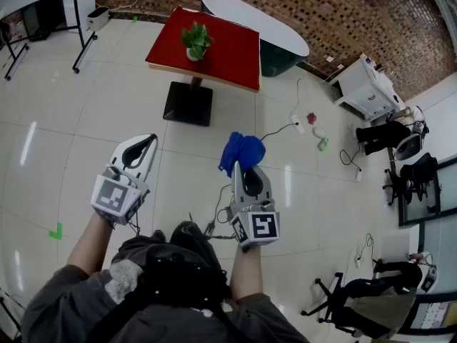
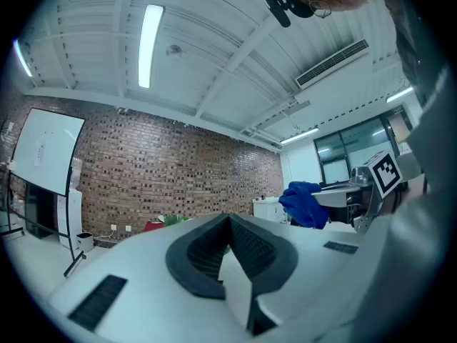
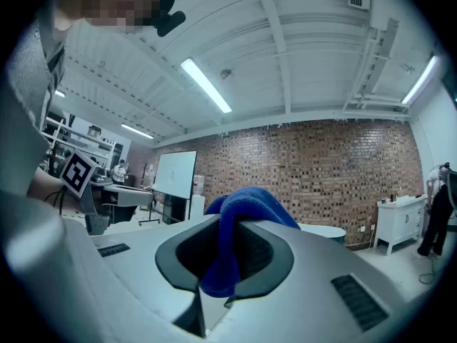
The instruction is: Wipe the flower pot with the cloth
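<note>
Left gripper (image 1: 145, 145): jaws pressed together, empty.
Right gripper (image 1: 244, 171): pinching cloth (image 1: 241, 151).
Pot (image 1: 193, 53): on table (image 1: 232, 59), well apart.

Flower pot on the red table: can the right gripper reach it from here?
Probably not yet: the flower pot stands far beyond the right gripper, but only open floor lies between them.

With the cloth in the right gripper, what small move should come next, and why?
Probably a step forward toward the red table: the right gripper is shut on the blue cloth, yet the flower pot stands on that table well ahead, apparently beyond reach.
</note>
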`<state>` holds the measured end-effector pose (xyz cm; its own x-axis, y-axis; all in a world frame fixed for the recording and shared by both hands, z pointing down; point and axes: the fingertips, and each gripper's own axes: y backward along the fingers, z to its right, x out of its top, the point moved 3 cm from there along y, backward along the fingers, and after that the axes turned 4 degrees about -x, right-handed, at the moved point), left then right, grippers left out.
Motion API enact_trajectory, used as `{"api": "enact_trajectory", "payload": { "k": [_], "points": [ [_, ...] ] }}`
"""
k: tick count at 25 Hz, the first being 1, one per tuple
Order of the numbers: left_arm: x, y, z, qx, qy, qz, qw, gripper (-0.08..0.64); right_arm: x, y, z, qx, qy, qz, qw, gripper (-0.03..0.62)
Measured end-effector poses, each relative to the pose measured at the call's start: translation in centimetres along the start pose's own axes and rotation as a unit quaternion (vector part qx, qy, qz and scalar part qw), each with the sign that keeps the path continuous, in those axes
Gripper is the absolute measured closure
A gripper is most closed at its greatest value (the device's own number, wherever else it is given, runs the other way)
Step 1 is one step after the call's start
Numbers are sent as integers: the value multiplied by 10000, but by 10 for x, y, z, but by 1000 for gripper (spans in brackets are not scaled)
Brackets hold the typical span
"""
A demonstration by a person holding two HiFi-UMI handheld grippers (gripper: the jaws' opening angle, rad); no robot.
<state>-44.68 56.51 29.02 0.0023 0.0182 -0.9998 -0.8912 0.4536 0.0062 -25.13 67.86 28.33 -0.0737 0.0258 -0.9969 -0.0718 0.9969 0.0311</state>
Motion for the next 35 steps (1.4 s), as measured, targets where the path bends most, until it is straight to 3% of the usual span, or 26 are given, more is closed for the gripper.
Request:
{"api": "enact_trajectory", "payload": {
  "k": [5, 10, 20, 29, 35],
  "points": [
    [-13, -18, -5, 2, -33, -86, 10000, 537, -13, -21, 14, 47, 8, 0, 10000, 534],
    [-30, -70, -41, 105, -62, -178, 9998, 537, -34, -90, 42, 207, -38, 34, 9998, 534],
    [-34, -250, -131, 455, -16, -297, 9985, 537, -46, -283, 155, 557, -163, 54, 9983, 534],
    [-39, -428, -194, 726, 60, -438, 9964, 537, -62, -434, 282, 737, -363, -125, 9965, 534],
    [-40, -487, -211, 736, -13, -301, 9968, 535, -74, -493, 325, 895, -560, -140, 9943, 534]
  ]
}}
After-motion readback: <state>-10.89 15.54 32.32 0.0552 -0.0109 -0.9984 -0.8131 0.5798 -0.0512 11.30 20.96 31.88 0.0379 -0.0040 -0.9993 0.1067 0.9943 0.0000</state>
